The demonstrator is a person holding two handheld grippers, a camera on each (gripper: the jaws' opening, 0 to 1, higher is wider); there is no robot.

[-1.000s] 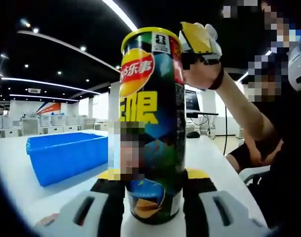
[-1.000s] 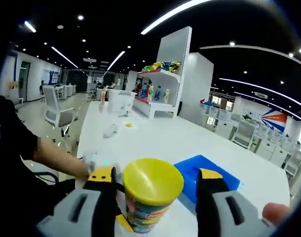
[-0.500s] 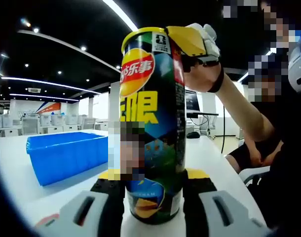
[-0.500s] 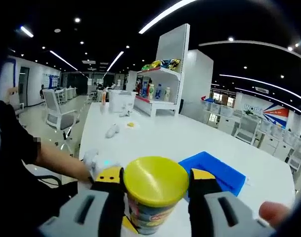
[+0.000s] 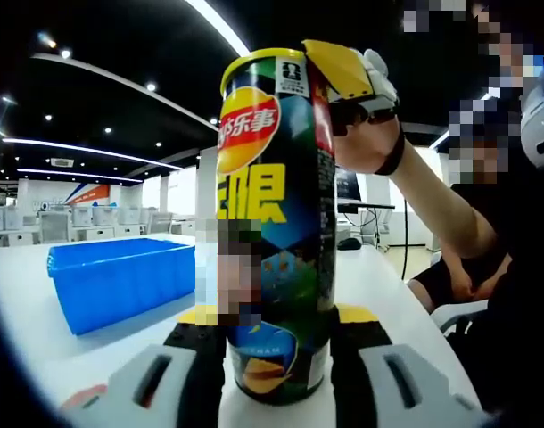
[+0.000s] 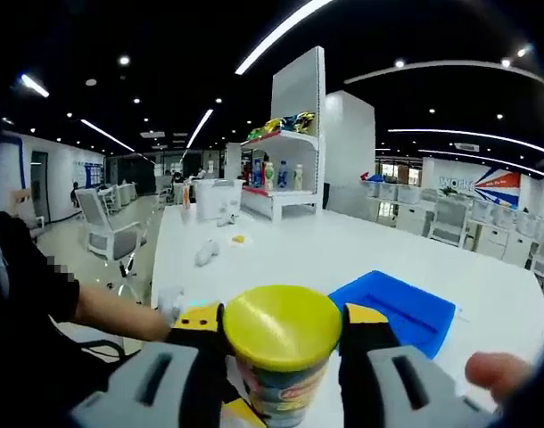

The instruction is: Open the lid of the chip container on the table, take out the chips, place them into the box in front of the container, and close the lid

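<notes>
So going left to right: the blue box (image 5: 120,285) is sitting open on the white tabletop (image 5: 40,348) just beside the chip container (image 5: 276,223), which makes sense since that's where the chips are supposed to end up. The container is standing upright, and the left gripper (image 5: 276,343) is clamping its lower body between both jaws, looks like it's acting as the anchor so the can isn't spinning or tipping. Up top, the right gripper (image 6: 283,325) is coming in at the rim, its jaws sitting tight on either side of the yellow lid (image 6: 281,325), pretty much pinching it. My guess is it's getting ready to pry the lid off. Lid is still seated for now.
</notes>
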